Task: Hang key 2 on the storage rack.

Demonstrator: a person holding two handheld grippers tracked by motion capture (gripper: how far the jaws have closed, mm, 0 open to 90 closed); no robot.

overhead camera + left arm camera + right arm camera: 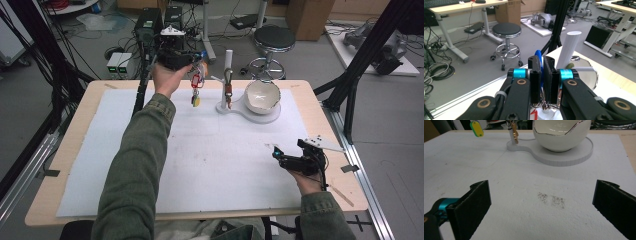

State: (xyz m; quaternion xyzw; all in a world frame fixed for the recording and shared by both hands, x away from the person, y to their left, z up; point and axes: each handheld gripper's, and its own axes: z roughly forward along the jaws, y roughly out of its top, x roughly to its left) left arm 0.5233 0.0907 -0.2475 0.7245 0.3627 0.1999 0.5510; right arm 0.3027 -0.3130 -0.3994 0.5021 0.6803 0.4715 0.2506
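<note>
Left tongs [196, 64] are clamped tight on a bunch of keys [196, 90], which dangles above the desk [75, 150] just beside the white stand [229, 80] and bowl [262, 96]. Likely next: carry it level to a peg, avoiding swing. Right tongs [541, 195] rest wide open, empty.

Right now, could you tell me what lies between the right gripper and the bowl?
Nothing but bare white mat: the right gripper view shows it running from the open right gripper to the bowl.
</note>
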